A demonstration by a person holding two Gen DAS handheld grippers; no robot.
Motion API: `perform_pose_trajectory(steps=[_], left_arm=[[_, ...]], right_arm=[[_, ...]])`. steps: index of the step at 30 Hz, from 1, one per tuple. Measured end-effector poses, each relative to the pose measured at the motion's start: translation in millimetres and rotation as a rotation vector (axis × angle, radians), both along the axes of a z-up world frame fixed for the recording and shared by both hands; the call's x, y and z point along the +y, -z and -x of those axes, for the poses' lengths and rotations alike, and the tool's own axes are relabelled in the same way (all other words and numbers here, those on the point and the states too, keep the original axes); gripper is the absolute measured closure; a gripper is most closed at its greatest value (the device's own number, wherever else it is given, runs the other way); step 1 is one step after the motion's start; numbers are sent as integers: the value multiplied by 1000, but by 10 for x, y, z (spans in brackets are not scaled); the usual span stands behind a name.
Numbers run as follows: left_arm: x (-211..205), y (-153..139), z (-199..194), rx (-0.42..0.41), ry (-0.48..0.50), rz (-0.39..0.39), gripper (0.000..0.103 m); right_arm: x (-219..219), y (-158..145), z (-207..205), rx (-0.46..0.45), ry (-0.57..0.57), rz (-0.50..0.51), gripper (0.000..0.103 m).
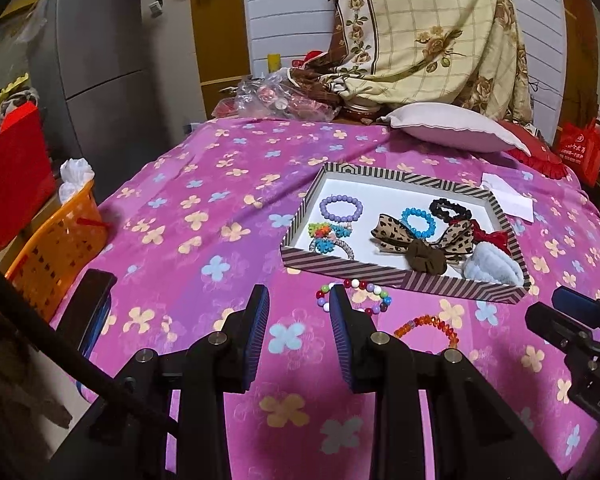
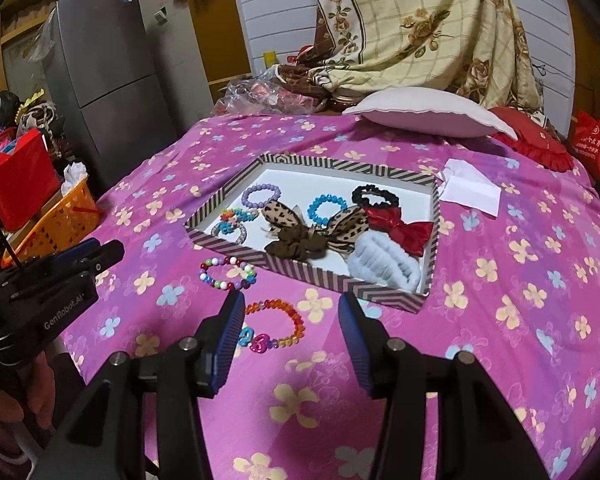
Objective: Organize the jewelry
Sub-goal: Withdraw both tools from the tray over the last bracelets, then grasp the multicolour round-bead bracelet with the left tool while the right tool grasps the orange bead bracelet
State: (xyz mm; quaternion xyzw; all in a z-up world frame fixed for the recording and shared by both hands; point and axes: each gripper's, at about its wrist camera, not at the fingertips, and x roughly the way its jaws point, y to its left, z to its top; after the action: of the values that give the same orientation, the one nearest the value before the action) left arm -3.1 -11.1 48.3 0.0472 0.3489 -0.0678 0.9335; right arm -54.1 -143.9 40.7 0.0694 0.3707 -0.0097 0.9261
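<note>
- Pink flowered bedspread fills both views, soft and rumpled under everything I'm working over.
- Nearest me, my right gripper has its jaws apart with nothing between the pads; the orange bead bracelet lies just ahead of it, partly behind the left finger.
- My left gripper also stands apart and empty, with the multicoloured bead bracelet lying just past its right fingertip.
- Both bracelets are still outside the tray, on the cloth just beside its near wall.
- Risk, as I judge it: closing on a thin loop over soft fabric could pinch the bedspread along with it, or roll the beads out of the pads (the weave gives no firm backing).
- A second worry: the two grippers sit near each other, so reaching together could make them clash.
- Beyond, the striped tray holds a purple bracelet, a blue bracelet, a black scrunchie, a leopard bow, a red bow, a pale fluffy band and some small tangled pieces at the left.
- Farthest back, a white pillow.
</note>
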Motion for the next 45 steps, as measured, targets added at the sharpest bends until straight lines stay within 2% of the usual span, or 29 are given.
perform_pose_trajectory(steps=[26,39,42,45], left_arm=[[-4,125,-5,30,-2,-9,71],[24,265,-110,72,-8,-13,71],[108,330,-215,118,-4,19,71],[298,433,-408,200,-14,102,71]], right_arm=[[68,157,-58,43,-23,3,50],[33,347,-154,88,-26,-7,49],[16,478,-227,117,-38,-10,49],[-8,622,-333,148,-38,-10,49]])
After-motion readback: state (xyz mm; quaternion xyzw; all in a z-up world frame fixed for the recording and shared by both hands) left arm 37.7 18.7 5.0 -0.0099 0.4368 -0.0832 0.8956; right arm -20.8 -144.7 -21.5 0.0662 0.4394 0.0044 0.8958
